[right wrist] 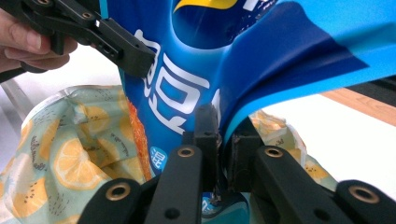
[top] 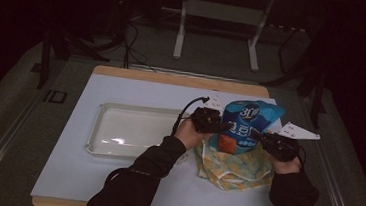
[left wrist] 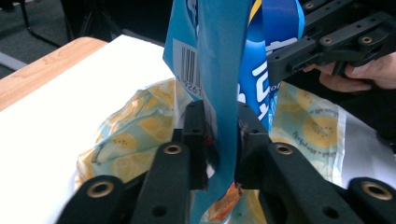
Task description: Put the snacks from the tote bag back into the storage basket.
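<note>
A blue snack bag (top: 245,124) stands upright, its lower end inside a lemon-print cloth bag (top: 235,165) lying at the table's right. My left gripper (top: 221,127) is shut on the snack bag's left edge; in the left gripper view the blue film (left wrist: 219,84) is pinched between both jaws, above the lemon-print bag (left wrist: 135,135). My right gripper (top: 260,136) is shut on the bag's right edge; in the right gripper view its jaws clamp a fold of the blue bag (right wrist: 196,70) over the lemon-print bag (right wrist: 65,154). Each gripper view shows the other gripper holding the bag's far side.
A white tray (top: 98,145) lies left of centre on the pale table mat (top: 74,174). A wooden table edge (top: 173,78) runs along the back. Metal stand legs (top: 179,37) rise on the dark floor behind.
</note>
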Tool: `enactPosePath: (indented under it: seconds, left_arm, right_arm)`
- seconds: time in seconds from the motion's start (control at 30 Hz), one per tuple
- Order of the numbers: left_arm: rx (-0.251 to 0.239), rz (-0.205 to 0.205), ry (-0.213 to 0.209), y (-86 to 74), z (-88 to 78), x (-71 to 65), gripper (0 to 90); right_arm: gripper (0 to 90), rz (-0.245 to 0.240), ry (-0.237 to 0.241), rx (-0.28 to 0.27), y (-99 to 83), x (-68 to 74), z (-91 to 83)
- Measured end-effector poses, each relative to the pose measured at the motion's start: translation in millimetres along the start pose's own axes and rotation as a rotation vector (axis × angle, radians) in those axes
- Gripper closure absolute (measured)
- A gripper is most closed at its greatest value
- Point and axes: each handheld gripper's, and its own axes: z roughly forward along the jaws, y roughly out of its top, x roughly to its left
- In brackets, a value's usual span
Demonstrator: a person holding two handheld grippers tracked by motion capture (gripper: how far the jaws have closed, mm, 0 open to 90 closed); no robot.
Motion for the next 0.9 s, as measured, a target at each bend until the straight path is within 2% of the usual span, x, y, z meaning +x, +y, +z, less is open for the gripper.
enactPosePath:
  seconds: [0.17, 0.57, 0.9]
  left_arm:
    - [0.002, 0.000, 0.023, 0.4, 0.5, -2.6, 83.8]
    - [-0.003, -0.016, 0.030, 2.9, -1.1, -3.6, 86.2]
    - [-0.025, -0.019, 0.032, 17.9, -11.0, -8.4, 86.8]
  right_arm:
    - [87.8, 0.004, -0.012, -0.002, 0.9, 2.3, 0.6]
    - [88.6, -0.002, -0.024, -0.008, 3.6, 4.1, -0.1]
    - [88.8, -0.006, -0.027, -0.037, 15.8, 4.4, -9.5]
